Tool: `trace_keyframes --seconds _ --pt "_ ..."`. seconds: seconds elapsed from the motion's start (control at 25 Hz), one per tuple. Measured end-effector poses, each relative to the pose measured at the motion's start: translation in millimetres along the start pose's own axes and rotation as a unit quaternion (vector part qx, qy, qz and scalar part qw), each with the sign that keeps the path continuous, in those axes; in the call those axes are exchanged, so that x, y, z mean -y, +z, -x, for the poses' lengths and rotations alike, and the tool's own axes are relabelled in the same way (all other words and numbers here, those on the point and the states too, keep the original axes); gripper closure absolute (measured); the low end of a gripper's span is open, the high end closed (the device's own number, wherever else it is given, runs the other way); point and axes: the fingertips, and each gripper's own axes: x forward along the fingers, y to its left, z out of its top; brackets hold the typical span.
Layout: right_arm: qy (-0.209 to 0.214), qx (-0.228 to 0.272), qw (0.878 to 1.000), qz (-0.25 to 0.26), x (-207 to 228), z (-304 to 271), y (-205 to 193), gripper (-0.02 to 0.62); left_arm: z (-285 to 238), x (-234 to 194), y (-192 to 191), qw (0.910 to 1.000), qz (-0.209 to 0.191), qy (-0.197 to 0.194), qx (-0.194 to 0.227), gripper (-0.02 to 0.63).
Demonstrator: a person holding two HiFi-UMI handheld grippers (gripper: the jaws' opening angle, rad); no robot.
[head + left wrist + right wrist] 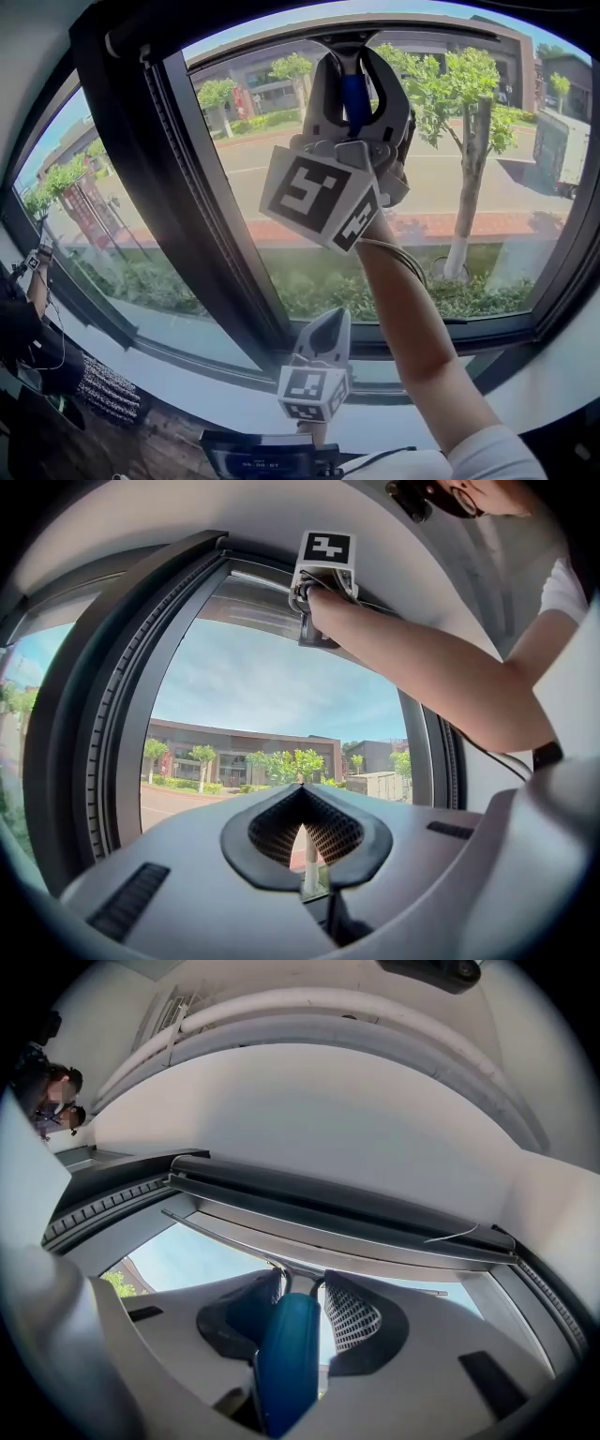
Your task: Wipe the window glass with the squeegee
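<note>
A person's right gripper [360, 67] is raised high against the window glass [487, 234], its jaws clamped on the blue handle of the squeegee [286, 1363]. The handle stands upright between the two jaws. The tool's thin metal blade bar runs crosswise along the top of the pane, just under the dark upper rail of the window frame [328, 1208]. A bare forearm [412, 337] stretches up from the near right to carry the gripper, whose marker cube [323, 199] faces the camera.

The left gripper [326, 328] is held much lower, near the white sill [234, 403] at the foot of the window. It points up at the glass and its jaws are drawn together at the tips with nothing held between them. A dark upright frame post [187, 206] divides the pane from the one to its left. Beyond the glass lie a road, a row of trees and low buildings under a bright sky.
</note>
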Motion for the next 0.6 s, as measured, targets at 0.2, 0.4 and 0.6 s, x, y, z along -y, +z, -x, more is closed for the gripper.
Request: trace_keyframes --seconds 0.2,0.4,0.6 --pt "-0.007 -0.015 1.000 0.007 -7 -6 -9 0.446 9 -14 3 0.9999 -0.002 0.013 0.009 0.606" --pt "-0.019 -0.016 1.000 0.018 -11 -8 -20 0.446 7 -21 -5 0.9998 -0.006 0.014 0.015 0.606" --pt "-0.022 -0.012 1.000 0.018 -12 -8 -20 0.446 5 -21 3 0.9996 -0.013 0.010 0.023 0.606"
